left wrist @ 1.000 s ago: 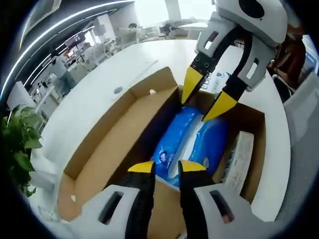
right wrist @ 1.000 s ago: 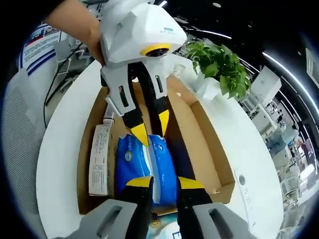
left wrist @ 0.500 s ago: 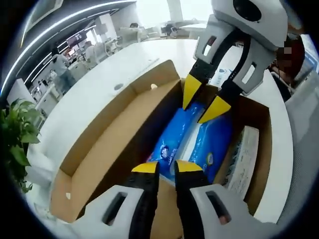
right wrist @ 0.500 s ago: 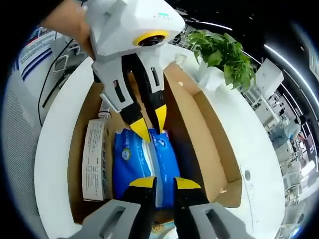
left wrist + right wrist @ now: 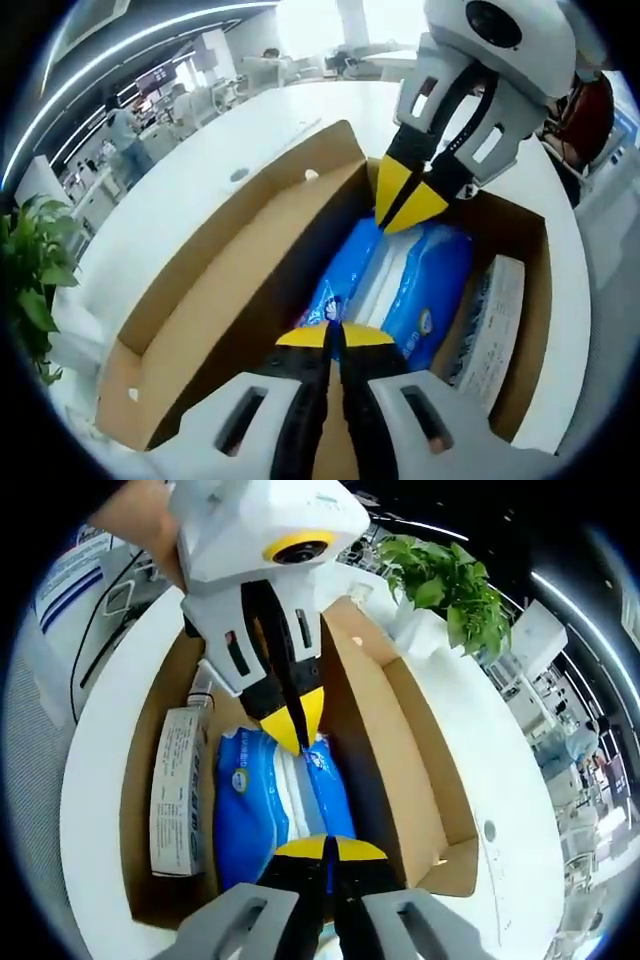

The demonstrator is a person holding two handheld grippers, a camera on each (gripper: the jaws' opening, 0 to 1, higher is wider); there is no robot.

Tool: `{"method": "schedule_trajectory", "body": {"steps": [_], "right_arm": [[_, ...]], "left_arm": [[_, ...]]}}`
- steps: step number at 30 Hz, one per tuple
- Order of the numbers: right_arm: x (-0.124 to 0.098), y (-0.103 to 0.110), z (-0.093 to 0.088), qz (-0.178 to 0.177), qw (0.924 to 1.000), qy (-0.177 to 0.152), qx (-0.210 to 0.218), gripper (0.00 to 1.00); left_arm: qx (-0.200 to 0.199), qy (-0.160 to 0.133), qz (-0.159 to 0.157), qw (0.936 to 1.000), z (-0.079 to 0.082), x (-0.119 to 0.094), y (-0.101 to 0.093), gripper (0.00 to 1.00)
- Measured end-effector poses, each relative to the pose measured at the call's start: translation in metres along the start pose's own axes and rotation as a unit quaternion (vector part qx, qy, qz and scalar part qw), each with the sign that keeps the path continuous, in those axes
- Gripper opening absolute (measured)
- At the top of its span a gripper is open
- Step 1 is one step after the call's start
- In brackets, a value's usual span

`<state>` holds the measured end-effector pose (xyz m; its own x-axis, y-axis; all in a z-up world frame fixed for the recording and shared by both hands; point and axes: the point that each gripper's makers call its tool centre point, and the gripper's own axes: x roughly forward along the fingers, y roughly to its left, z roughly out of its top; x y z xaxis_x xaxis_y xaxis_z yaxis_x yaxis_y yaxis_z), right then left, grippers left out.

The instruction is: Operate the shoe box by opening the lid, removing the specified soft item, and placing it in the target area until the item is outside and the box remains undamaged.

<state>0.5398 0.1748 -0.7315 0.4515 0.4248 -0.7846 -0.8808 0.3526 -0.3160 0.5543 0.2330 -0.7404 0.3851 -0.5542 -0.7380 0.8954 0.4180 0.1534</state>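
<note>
Print on the long white carton [image 5: 178, 792] too small to read, blue pack [image 5: 262, 815] partly behind jaws

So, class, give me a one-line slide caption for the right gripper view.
Both tools pinch opposite ends of the blue pack inside the open shoe box.

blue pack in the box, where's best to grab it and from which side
Grip the blue pack by its two short ends, coming straight down from above. It lies flat and long in the open box, a white carton hugging one long side. The left gripper and right gripper already pinch those ends.
</note>
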Motion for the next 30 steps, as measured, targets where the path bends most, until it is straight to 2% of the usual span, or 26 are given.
{"method": "schedule_trajectory", "body": {"steps": [14, 16, 18, 20, 22, 26, 30], "right_arm": [[-0.013, -0.004, 0.008, -0.003, 0.9988, -0.031, 0.038, 0.00], [-0.011, 0.003, 0.007, 0.015, 0.9986, -0.027, 0.043, 0.00], [-0.010, 0.004, 0.007, 0.009, 0.9994, -0.025, 0.021, 0.00], [-0.009, 0.009, 0.010, 0.018, 0.9989, -0.029, 0.031, 0.00], [-0.006, 0.008, 0.013, 0.018, 0.9987, -0.031, 0.037, 0.06], [0.001, 0.011, 0.019, 0.026, 0.9980, -0.037, 0.044, 0.08], [0.009, 0.011, 0.018, 0.017, 0.9989, -0.027, 0.034, 0.09]], "left_arm": [[-0.011, 0.009, -0.004, 0.9999, -0.006, -0.010, -0.003, 0.00], [-0.012, 0.009, -0.003, 0.9999, -0.006, -0.011, -0.004, 0.00], [-0.013, 0.010, -0.002, 0.9999, -0.007, -0.012, -0.004, 0.00], [-0.016, 0.009, -0.001, 0.9998, -0.007, -0.012, -0.003, 0.00], [-0.017, 0.009, -0.001, 0.9998, -0.007, -0.013, -0.003, 0.00], [-0.021, 0.008, 0.000, 0.9997, -0.009, -0.014, -0.002, 0.00], [-0.023, 0.008, 0.001, 0.9997, -0.012, -0.016, 0.000, 0.00]]}}
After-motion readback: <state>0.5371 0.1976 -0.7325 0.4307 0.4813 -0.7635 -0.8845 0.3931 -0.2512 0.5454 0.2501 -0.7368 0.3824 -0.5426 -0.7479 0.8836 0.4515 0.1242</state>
